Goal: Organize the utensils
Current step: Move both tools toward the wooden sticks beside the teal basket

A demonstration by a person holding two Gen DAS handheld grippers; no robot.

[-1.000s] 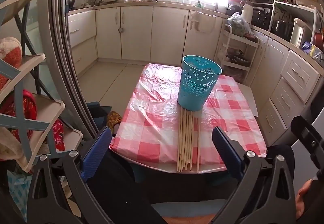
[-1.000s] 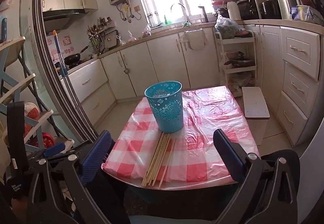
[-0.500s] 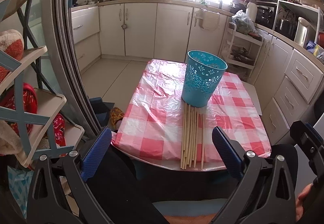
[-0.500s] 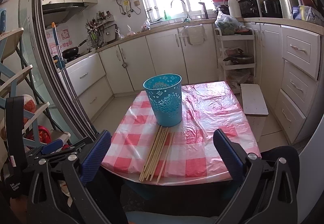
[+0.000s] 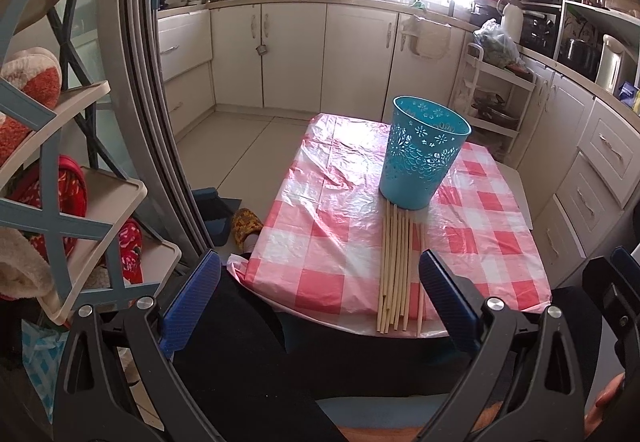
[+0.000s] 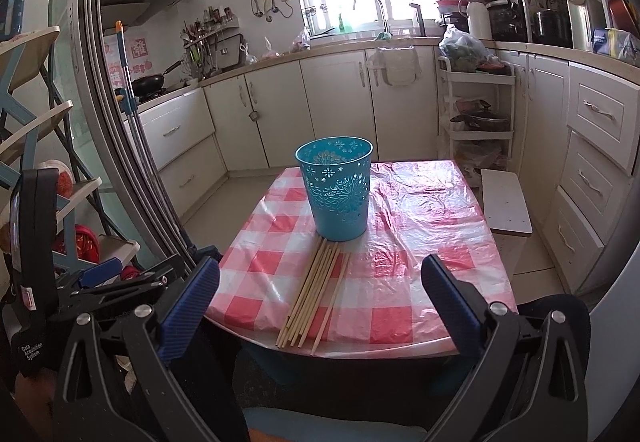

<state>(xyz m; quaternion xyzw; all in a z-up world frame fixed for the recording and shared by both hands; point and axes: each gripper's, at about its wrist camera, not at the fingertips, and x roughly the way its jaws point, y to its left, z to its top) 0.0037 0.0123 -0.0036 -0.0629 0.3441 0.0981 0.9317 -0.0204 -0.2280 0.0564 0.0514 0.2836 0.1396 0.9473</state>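
Reading "Data Acquisition System", a label (image 6: pixel 28 353) beside chopsticks (image 6: pixel 314 300).

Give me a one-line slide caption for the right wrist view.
Open right hand-held gripper faces a row of wooden chopsticks lying before an upright blue perforated bin on a pink-checked table.

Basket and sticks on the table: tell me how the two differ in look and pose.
The basket is turquoise plastic with cut-out flower patterns; the sticks are plain pale wood. The basket stands upright with its mouth open upward; the sticks lie flat in a row. The basket is one wide container; the sticks are many thin rods, one lying slightly apart. Both rest on the checked tablecloth, the sticks' far ends reaching the basket's base, and no tool touches either.
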